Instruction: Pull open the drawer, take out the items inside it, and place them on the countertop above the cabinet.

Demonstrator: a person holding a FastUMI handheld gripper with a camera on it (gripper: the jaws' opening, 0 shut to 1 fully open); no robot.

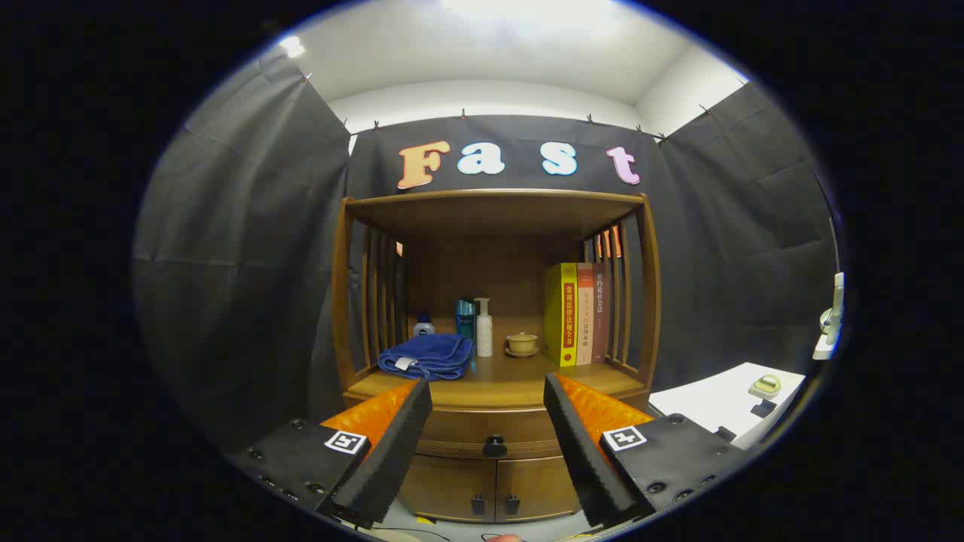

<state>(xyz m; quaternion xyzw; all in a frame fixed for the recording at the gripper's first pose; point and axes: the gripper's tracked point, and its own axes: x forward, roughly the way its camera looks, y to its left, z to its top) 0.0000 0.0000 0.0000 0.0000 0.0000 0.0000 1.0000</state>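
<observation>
Drawer [493, 433] closed, contents hidden; long axis runs side to side, front and dark knob [494, 447] facing the gripper [488, 391]. Fingers spread wide, empty, framing the drawer just ahead. Above it, on the countertop [497, 380]: folded blue towel [427, 355], pump bottle [484, 327], small lidded bowl [521, 344], upright books [577, 314] (labels unreadable). Below: two cabinet doors [489, 488], lower edge cut off.
</observation>
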